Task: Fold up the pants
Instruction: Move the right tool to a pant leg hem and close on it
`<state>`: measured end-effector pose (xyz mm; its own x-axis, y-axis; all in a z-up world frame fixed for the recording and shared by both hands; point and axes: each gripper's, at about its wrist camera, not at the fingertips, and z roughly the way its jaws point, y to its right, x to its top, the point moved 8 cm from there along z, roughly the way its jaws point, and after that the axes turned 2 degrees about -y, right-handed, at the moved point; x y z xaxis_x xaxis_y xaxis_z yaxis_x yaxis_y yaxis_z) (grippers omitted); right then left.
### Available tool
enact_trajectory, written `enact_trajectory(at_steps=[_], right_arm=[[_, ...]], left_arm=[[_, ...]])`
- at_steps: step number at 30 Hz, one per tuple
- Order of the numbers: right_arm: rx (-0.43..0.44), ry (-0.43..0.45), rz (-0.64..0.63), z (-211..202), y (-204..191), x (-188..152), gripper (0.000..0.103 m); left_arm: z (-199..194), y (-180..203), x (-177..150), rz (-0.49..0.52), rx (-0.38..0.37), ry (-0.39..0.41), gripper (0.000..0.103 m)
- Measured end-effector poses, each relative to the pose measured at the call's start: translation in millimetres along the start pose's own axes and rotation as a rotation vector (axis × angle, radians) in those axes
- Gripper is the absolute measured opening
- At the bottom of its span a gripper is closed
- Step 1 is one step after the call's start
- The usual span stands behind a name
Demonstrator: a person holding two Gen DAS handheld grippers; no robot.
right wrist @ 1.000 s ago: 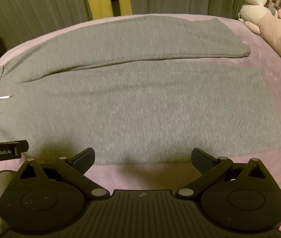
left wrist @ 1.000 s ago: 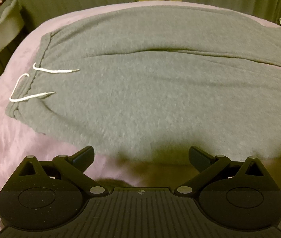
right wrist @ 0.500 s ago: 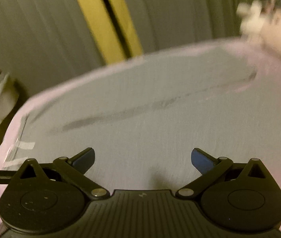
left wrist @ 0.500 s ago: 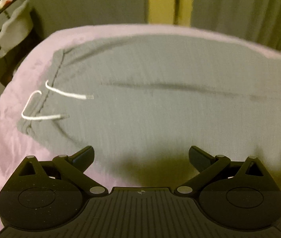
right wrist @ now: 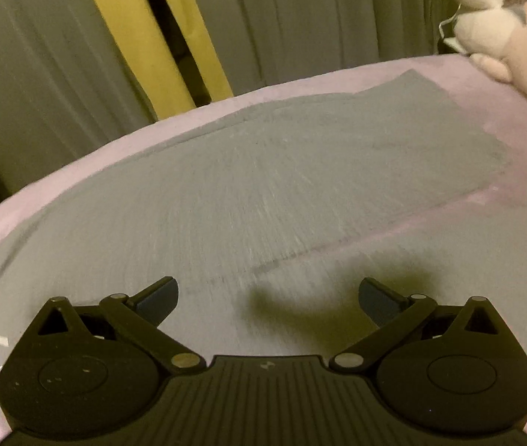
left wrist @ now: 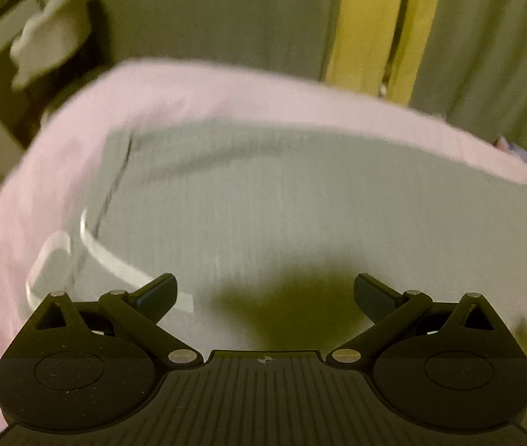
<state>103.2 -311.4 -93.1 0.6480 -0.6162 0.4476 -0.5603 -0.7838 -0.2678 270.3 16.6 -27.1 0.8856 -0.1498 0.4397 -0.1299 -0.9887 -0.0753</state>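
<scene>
Two open grippers are all you carry over the pink plush bedspread (left wrist: pixel 196 89), and nothing is held in either. Spread flat across that bedspread lie the grey fleece pants (right wrist: pixel 263 193), their leg ends reaching toward the cream stuffed toy (right wrist: pixel 501 33) at the bedspread's far corner. Your left gripper (left wrist: pixel 265 293) hovers with its fingers wide apart above the pants' waist end, beside the white drawstring (left wrist: pixel 114 260), which is blurred. Your right gripper (right wrist: pixel 269 295) also has its fingers spread, above the pants' middle, where one leg's edge crosses the fabric.
</scene>
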Motion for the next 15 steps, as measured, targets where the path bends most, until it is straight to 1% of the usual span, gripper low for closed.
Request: enact_trajectory(at_steps=[2, 4, 6, 7, 8, 10, 11, 12, 13, 14, 15], right_arm=[[-0.013, -0.007, 0.011, 23, -8, 23, 0.103], [-0.015, -0.014, 0.024, 42, -15, 45, 0.103], [-0.004, -0.022, 0.067, 63, -24, 68, 0.102], [0.002, -0.023, 0.097, 73, -25, 78, 0.102], [0.012, -0.029, 0.129, 85, -26, 90, 0.096], [0.021, -0.040, 0.205, 105, -28, 114, 0.086], [0.035, -0.048, 0.247, 117, -29, 126, 0.080], [0.043, -0.049, 0.281, 127, -28, 135, 0.077], [0.046, -0.057, 0.313, 140, -27, 145, 0.070], [0.039, -0.074, 0.349, 153, -25, 155, 0.062], [0.032, -0.086, 0.379, 164, -24, 162, 0.058]], left_arm=[[9, 0, 30, -0.005, 0.007, 0.043, 0.103], [24, 0, 56, -0.051, -0.016, 0.051, 0.103], [43, -1, 74, -0.159, -0.083, 0.058, 0.103], [53, -4, 76, -0.208, -0.098, 0.048, 0.103], [66, -2, 77, -0.228, -0.094, 0.020, 0.103], [87, 5, 73, -0.169, -0.074, -0.012, 0.103], [98, 10, 69, -0.112, -0.043, -0.021, 0.103], [106, 14, 65, -0.060, -0.013, -0.026, 0.103], [114, 20, 61, 0.000, 0.016, -0.031, 0.103], [122, 26, 54, 0.068, 0.042, -0.035, 0.103], [127, 30, 50, 0.111, 0.056, -0.035, 0.103]])
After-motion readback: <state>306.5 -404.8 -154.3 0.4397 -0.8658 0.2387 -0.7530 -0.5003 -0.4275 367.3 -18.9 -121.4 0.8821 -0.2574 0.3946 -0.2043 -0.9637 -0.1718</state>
